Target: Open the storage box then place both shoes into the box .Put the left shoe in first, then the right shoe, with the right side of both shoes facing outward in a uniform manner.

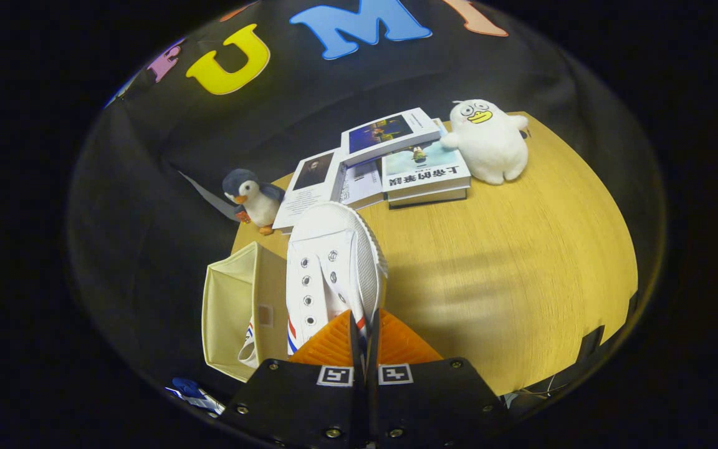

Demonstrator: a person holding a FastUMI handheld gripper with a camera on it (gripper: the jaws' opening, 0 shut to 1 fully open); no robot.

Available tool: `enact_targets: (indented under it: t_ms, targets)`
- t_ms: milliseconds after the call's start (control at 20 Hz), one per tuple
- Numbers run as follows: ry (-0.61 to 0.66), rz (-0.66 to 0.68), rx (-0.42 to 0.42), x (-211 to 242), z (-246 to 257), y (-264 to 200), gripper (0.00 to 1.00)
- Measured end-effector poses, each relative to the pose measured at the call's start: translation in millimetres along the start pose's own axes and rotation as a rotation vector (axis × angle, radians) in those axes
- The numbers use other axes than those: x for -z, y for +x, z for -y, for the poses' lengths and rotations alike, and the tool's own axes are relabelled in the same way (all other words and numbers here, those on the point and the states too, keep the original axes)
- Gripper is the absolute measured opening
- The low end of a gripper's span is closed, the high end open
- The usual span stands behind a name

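The wooden table (508,262) spreads wide beyond the fingers, its round edge meeting the black cloth wall. On its near left side stands the cream fabric storage box (234,312), open at the top, with part of one shoe (248,349) showing inside it, low against the wall nearest the fingers. A second white shoe (331,268) hangs over the table just beside the box's right wall, toe pointing away, its eyelets and a red and blue stripe visible. The orange fingers (362,340) are closed nearly together on the thin edge of this shoe's upper, both pads pressing on it, so the shoe is gripped between them. Beyond the shoe's toe lies a loose spread of books (390,165), some stacked, some overlapping. At the far right of the books sits a white plush duck (488,140), touching them. A small plush penguin (253,198) stands at the table's left edge, just beside the books.
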State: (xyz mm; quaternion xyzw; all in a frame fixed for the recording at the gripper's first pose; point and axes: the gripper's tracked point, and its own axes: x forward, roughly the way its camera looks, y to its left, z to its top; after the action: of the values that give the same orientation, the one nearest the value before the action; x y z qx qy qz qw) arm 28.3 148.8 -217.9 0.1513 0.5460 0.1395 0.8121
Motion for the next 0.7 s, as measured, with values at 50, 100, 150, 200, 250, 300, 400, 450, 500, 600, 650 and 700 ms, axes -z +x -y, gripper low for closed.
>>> enact_targets:
  t_ms: [50, 100, 150, 200, 250, 300, 400, 450, 500, 600, 650, 700]
  targets:
    - [-0.012, -0.006, -0.014, 1, -11, 2, 0.01]
    - [-0.021, -0.009, -0.026, 0, -23, 4, 0.01]
    - [-0.031, -0.013, -0.039, 1, -34, 7, 0.0]
    - [-0.038, -0.017, -0.051, 1, -44, 8, 0.01]
    - [-0.046, -0.02, -0.069, 2, -57, 10, 0.01]
    - [-0.051, -0.021, -0.084, 2, -68, 12, 0.0]
    - [-0.066, -0.027, -0.112, 4, -88, 15, 0.0]
    - [-0.079, -0.032, -0.12, 4, -92, 13, 0.0]
    - [-0.088, -0.036, -0.122, 6, -100, 17, 0.0]
    - [-0.107, -0.047, -0.125, 10, -114, 23, 0.01]
    - [-0.112, -0.052, -0.128, 13, -119, 26, 0.0]
    - [-0.12, -0.061, -0.131, 16, -127, 31, 0.0]
